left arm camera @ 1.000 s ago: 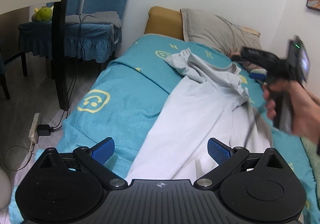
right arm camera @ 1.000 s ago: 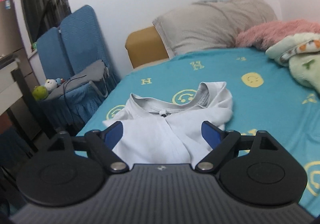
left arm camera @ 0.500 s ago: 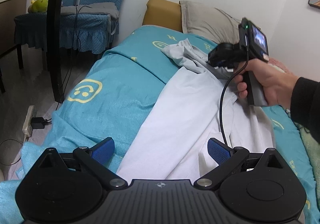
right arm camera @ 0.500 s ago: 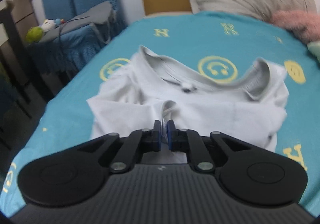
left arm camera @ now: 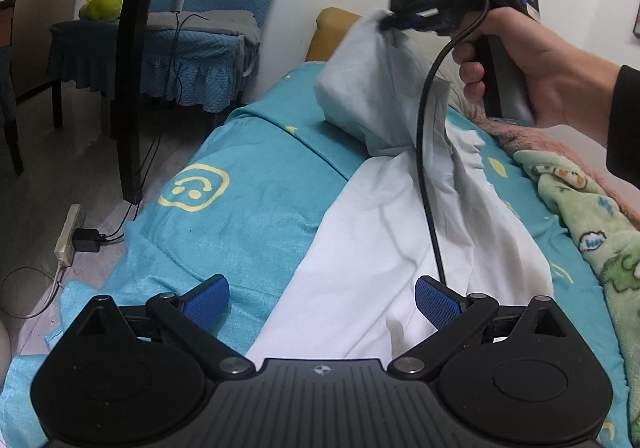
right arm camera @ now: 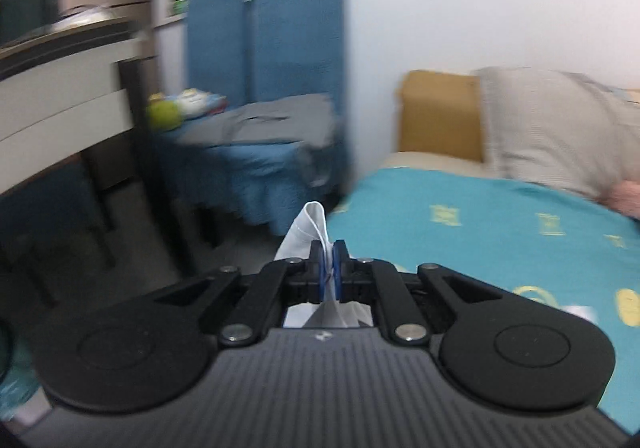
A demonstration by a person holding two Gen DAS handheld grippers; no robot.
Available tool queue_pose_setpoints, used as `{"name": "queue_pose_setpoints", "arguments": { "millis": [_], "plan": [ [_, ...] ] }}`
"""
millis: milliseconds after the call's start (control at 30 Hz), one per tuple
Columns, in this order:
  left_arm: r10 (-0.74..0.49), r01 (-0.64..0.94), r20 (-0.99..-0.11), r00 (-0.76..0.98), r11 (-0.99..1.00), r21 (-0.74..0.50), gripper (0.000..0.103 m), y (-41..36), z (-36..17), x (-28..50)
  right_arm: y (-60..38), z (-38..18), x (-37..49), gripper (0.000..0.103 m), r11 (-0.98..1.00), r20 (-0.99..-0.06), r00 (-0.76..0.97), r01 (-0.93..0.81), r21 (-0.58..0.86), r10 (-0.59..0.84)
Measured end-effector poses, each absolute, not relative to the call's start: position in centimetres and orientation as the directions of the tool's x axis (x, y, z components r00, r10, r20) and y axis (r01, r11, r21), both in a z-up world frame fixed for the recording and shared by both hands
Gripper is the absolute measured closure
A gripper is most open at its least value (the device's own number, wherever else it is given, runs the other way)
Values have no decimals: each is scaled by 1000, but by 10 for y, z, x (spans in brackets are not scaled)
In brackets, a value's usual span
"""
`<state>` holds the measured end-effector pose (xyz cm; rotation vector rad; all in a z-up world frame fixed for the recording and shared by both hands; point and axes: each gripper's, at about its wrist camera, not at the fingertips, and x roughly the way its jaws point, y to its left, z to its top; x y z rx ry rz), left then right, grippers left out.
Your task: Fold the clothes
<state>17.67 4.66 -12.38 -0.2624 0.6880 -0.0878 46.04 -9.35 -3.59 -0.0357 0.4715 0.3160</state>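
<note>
A white shirt (left arm camera: 384, 232) lies along the teal bed cover (left arm camera: 240, 199). My right gripper (left arm camera: 394, 21) is shut on the shirt's upper end and holds it high above the bed, so the cloth hangs down from it. In the right wrist view the right gripper (right arm camera: 329, 268) has a fold of the white shirt (right arm camera: 310, 228) pinched between its blue pads. My left gripper (left arm camera: 322, 298) is open and empty, low over the shirt's lower part near the bed's front edge.
A green patterned blanket (left arm camera: 588, 215) lies at the bed's right. A grey pillow (right arm camera: 560, 131) and a tan cushion (right arm camera: 440, 115) lie at the head. Blue-covered chairs (left arm camera: 200, 35), a dark table leg (left arm camera: 134, 87) and a power strip (left arm camera: 68, 236) on the floor stand left of the bed.
My right gripper closed on the shirt near its collar and lifted it up from the bed. My left gripper stayed open and moved slightly forward over the shirt.
</note>
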Motion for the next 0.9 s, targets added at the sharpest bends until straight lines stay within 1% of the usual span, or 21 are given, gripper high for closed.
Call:
{"name": "queue_pose_setpoints", "arguments": {
  "millis": [100,200,300,400,467,533,600,633,700,733,767,800,900],
  "plan": [
    [-163,-7,-618,769,965,-263,2,47,-124,177,-122,-49,464,95,990,-443,886,-140,29,138],
    [-166,-10,-624,764,963,-269,3,47,-125,178,-161,-69,463,95,999,-449,893,31,35,-12],
    [-163,-13,-627,761,964,-267,2,46,-126,178,-197,-88,459,95,985,-464,877,164,45,-124],
    [-157,-14,-631,760,966,-257,2,45,-128,179,-227,-106,459,95,968,-498,845,247,43,-194],
    [-153,-13,-632,759,968,-250,3,44,-129,179,-245,-116,458,95,963,-523,833,259,76,-182],
    [-151,-9,-635,758,971,-240,3,42,-131,180,-265,-123,449,94,960,-535,837,233,157,-116],
    [-149,-3,-636,757,973,-231,3,40,-131,180,-275,-122,439,93,956,-509,859,191,223,-53],
    [-149,0,-636,757,974,-228,3,39,-131,179,-280,-122,437,90,956,-508,861,169,239,-25],
    [-148,4,-634,759,975,-222,3,37,-131,179,-286,-120,434,58,955,-507,862,131,265,22],
    [-147,6,-633,760,976,-220,3,36,-131,178,-287,-120,431,23,953,-495,868,122,278,34],
    [-146,7,-633,760,976,-218,3,36,-131,178,-288,-121,427,13,949,-484,874,116,292,42],
    [-146,7,-633,761,976,-216,3,36,-131,177,-293,-122,423,15,943,-474,879,123,310,41],
    [-143,6,-632,762,977,-214,3,36,-132,177,-307,-127,413,16,921,-449,893,146,361,34]
  ]
}}
